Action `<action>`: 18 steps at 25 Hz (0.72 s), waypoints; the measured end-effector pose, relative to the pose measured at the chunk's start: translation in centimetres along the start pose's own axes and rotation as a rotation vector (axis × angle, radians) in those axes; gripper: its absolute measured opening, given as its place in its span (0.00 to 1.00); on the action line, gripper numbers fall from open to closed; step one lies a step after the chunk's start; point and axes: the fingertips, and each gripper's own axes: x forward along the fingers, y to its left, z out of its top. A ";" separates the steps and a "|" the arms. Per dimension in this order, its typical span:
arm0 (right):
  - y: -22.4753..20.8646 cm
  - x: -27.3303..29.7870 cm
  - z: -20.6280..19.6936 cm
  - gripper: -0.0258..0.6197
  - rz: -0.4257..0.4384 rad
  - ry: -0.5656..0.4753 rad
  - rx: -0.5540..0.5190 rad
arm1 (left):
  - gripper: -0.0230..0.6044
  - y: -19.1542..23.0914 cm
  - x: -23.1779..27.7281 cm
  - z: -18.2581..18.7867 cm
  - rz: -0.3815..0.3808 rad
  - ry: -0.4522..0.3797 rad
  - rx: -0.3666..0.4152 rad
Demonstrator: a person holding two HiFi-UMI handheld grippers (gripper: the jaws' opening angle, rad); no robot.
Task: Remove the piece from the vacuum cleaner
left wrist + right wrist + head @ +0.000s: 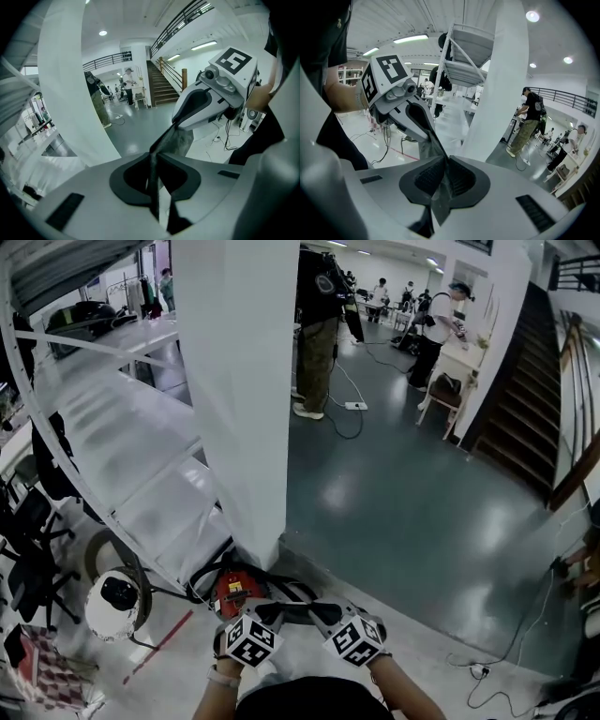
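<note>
Both tongs are clenched on the same thing. The left gripper (265,620) and right gripper (330,620) sit side by side at the near centre, marker cubes up. Each grips one end of a thin dark grey piece (298,613) stretched between them.

Left gripper view: the left gripper's (153,161) jaws are pressed together on the piece's (176,138) edge. The sheet runs up and right to the right gripper's (176,124) tips.

Right gripper view: the right gripper's (443,171) jaws are shut on the piece (429,146). It runs up and left to the left gripper's (436,140) tips. It looks flat and limp, like cloth or filter material. Only floor shows behind it.

Task thing's place: the piece is held just on the near side of the red vacuum cleaner (234,592). Can't tell from the head view whether they touch.

Containers:
- The vacuum cleaner body sits on the floor against the foot of a white pillar (239,381), with dark hose or cable looped around it. Its inside is not visible.
- A white round canister-like thing (111,606) with a dark top is left of the vacuum cleaner. Contents can't be seen.
- A checked bag or box (47,673) is at near left. Contents can't be seen.

Rest: a white rack (112,427) runs along the left. The dark glossy floor (403,502) is to the right, with people (436,329) standing far off. There is a red floor line (159,648) at near left.
</note>
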 end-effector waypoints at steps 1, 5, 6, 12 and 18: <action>0.1 0.1 0.0 0.13 0.001 0.000 -0.001 | 0.12 0.0 -0.1 -0.1 0.001 -0.001 -0.002; 0.4 0.3 0.2 0.13 0.006 -0.001 -0.004 | 0.12 0.1 -0.3 -0.4 0.007 0.005 -0.003; 0.5 0.4 0.2 0.13 0.009 -0.002 -0.002 | 0.12 0.2 -0.4 -0.6 0.008 0.008 -0.004; 1.1 0.8 -0.1 0.13 0.018 0.000 0.004 | 0.12 0.2 -0.4 -1.1 0.011 0.016 -0.007; 1.3 1.2 0.0 0.13 0.025 0.003 0.007 | 0.12 0.4 -0.4 -1.5 0.016 0.017 -0.023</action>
